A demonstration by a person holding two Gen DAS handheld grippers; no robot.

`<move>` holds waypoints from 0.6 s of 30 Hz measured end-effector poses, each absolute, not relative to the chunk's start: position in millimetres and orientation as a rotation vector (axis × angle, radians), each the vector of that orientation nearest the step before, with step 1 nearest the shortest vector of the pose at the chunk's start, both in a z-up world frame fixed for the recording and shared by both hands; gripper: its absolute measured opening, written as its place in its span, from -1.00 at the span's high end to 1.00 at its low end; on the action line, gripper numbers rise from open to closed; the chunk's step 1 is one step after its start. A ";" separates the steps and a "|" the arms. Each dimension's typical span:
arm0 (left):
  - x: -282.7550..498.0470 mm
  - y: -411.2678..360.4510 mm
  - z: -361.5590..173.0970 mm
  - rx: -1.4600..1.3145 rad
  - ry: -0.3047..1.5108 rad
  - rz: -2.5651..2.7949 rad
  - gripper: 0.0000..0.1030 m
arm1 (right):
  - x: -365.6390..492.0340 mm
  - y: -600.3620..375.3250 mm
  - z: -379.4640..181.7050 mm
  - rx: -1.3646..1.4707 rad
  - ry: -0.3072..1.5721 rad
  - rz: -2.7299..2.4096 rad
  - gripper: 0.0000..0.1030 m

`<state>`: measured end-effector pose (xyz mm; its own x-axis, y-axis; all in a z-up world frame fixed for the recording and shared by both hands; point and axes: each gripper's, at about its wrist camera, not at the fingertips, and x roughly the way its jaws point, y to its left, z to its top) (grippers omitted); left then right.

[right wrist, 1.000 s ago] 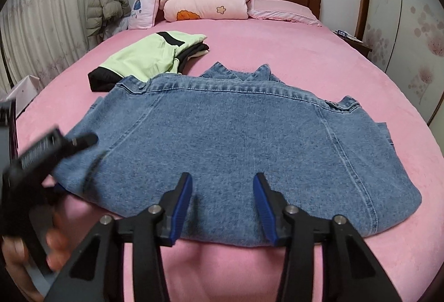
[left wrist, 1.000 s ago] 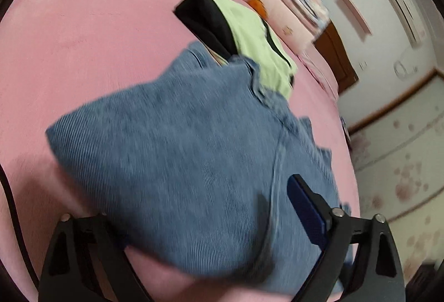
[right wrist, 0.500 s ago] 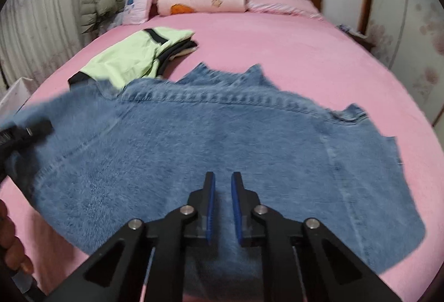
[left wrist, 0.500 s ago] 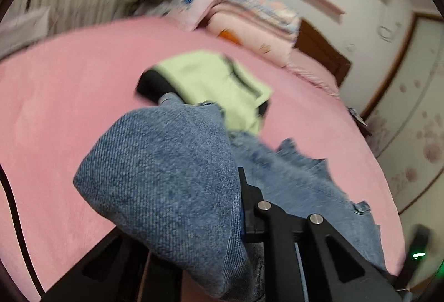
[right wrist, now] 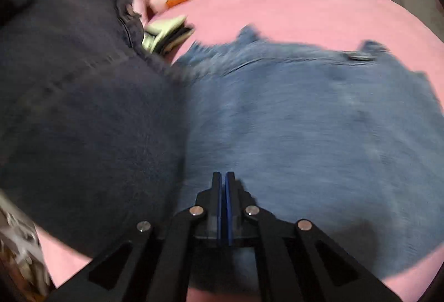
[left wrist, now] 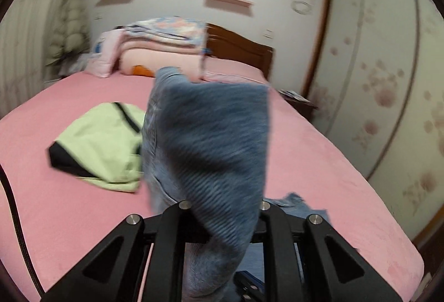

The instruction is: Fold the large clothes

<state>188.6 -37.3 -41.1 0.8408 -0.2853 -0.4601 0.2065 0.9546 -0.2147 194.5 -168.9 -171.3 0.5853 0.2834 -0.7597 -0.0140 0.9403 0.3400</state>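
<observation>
Left wrist view: left gripper (left wrist: pixel 222 230) clamped on a corner of the blue denim jacket (left wrist: pixel 211 141), lifted over the pink bedsheet (left wrist: pixel 319 163).
Jaws were wide a second ago with the jacket flat beneath; now they are shut on cloth and the left side is raised and swinging across, seen in the right view as a dark flap (right wrist: pixel 83 96) over the spread body (right wrist: pixel 319 121). Right gripper (right wrist: pixel 223 180) has also just closed, pads nearly touching at the near hem; whether any cloth is pinched, cannot tell. Folded green-and-black garment (left wrist: pixel 102 144) lies just beside the jacket. Looks like the first side fold is under way, not laid yet.
</observation>
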 end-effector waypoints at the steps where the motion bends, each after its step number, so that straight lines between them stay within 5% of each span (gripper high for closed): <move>1: 190.5 -55.5 -43.6 -0.149 0.520 -0.284 0.78 | 184.8 -182.8 -166.3 0.319 0.917 0.149 0.96; 12: 181.4 -217.2 -181.6 0.094 0.786 -0.400 0.78 | 89.5 -323.2 -169.8 0.332 0.939 -0.210 0.96; 18: 175.3 -214.9 -174.6 0.064 0.773 -0.424 0.77 | 83.5 -334.2 -167.1 0.331 0.916 -0.215 0.96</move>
